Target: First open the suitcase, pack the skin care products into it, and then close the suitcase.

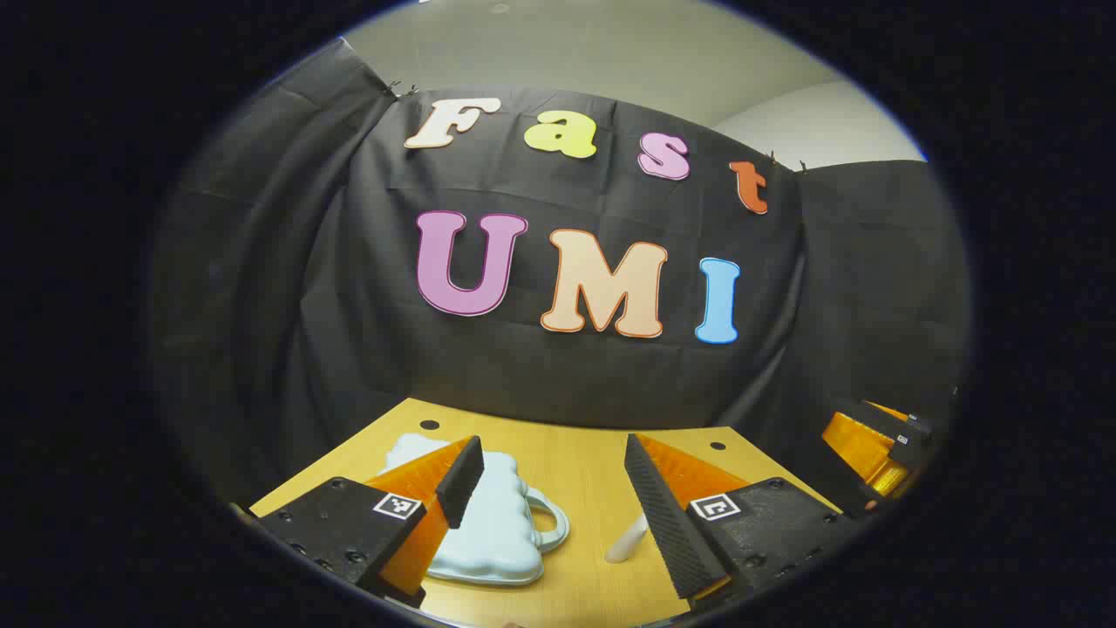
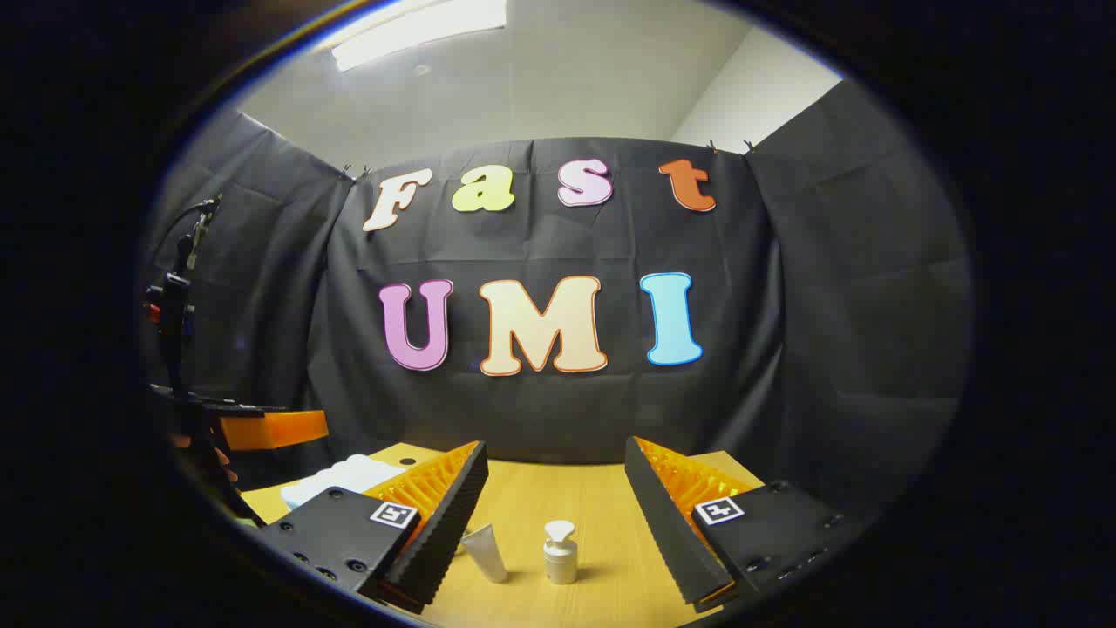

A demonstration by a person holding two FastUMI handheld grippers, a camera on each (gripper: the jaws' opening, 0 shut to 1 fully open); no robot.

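Observation:
A small pale blue cloud-shaped suitcase (image 1: 497, 523) with a loop handle lies flat and closed on the wooden table (image 1: 575, 453), partly behind my left gripper's left finger. My left gripper (image 1: 551, 471) hovers open above the table with nothing between its fingers. A white tube (image 1: 629, 541) lies beside its right finger. In the right gripper view, my right gripper (image 2: 555, 475) is open over the table. A white tube (image 2: 485, 551) and a small white pump bottle (image 2: 560, 551) stand between its fingers, untouched. The suitcase (image 2: 340, 478) peeks out at far left.
The black cloth wall closes off the back of the table. The right gripper (image 1: 876, 445) shows at the right edge of the left gripper view. The left gripper's body (image 2: 253, 427) and a hand appear at the left of the right gripper view.

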